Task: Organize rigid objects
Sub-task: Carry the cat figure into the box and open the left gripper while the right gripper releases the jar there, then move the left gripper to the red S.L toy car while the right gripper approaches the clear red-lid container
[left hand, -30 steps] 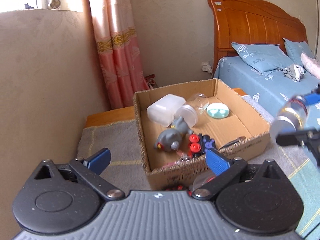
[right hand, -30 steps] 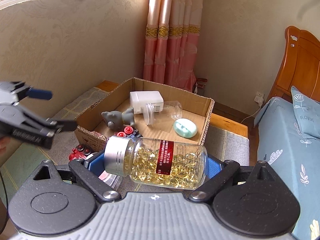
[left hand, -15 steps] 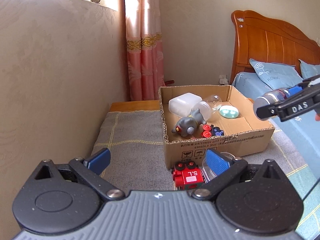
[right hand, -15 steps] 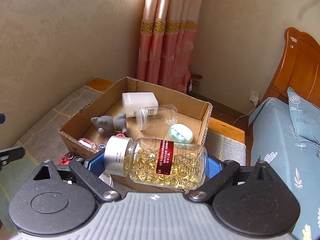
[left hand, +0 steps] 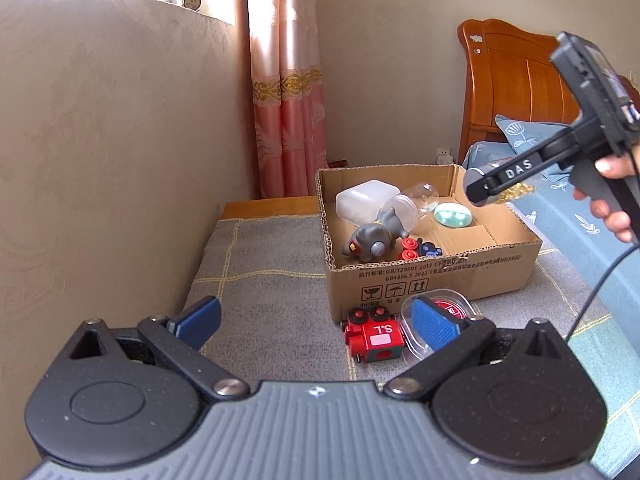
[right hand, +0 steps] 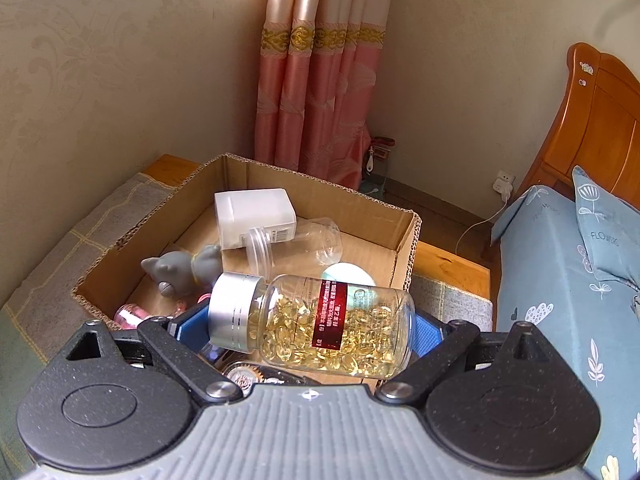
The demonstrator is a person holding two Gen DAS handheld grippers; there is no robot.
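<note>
My right gripper (right hand: 308, 326) is shut on a clear bottle of golden capsules (right hand: 316, 322) with a silver cap, held sideways above the near part of the cardboard box (right hand: 406, 240). The left wrist view shows that same gripper (left hand: 486, 188) over the box's (left hand: 432, 276) right rear corner. Inside lie a white container (right hand: 254, 216), an empty clear jar (right hand: 296, 242), a grey cat figure (right hand: 182, 270) and a mint round case (left hand: 454, 215). My left gripper (left hand: 316, 320) is open and empty, low in front of the box. A red toy train (left hand: 374, 338) and a clear round case (left hand: 440, 320) sit just ahead of it.
The box rests on a grey checked mat (left hand: 260, 272) beside a beige wall (left hand: 100, 160). A pink curtain (right hand: 320, 80) hangs behind. A bed with blue bedding (right hand: 568, 300) and a wooden headboard (left hand: 516, 92) lies to the right. A person's hand (left hand: 616, 196) grips the right tool's handle.
The left gripper drew back from the box, so the red train and clear case came into view. The right gripper carried the capsule bottle forward over the box.
</note>
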